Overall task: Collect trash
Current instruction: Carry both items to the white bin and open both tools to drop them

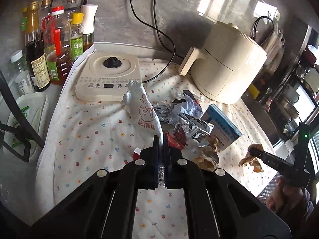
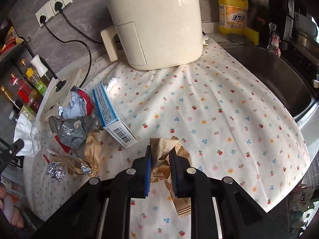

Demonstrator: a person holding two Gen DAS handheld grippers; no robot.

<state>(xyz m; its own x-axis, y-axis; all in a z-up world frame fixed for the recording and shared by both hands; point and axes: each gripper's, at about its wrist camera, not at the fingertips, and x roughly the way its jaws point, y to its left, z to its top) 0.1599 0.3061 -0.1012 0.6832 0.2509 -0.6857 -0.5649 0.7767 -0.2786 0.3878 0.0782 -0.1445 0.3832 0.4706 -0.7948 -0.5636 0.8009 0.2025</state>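
My left gripper [image 1: 161,141] is shut on a white paper bag [image 1: 143,107] with an orange print, held upright above the flowered cloth [image 1: 89,131]. My right gripper [image 2: 161,151] is shut on a crumpled brown paper wrapper [image 2: 163,149]; it also shows in the left wrist view [image 1: 251,157], lifted at the right. A trash pile lies on the cloth: crumpled foil wrappers [image 2: 69,131], a blue and white carton [image 2: 111,115], more brown paper [image 2: 89,155], a foil ball [image 2: 55,172] and red scraps [image 1: 177,139].
A cream air fryer [image 2: 155,23] stands at the back. A cream induction cooker [image 1: 109,75] sits left of the pile. Oil and sauce bottles [image 1: 49,45] line the left wall. A steel sink [image 2: 275,79] lies to the right, a yellow detergent bottle [image 2: 233,10] behind it.
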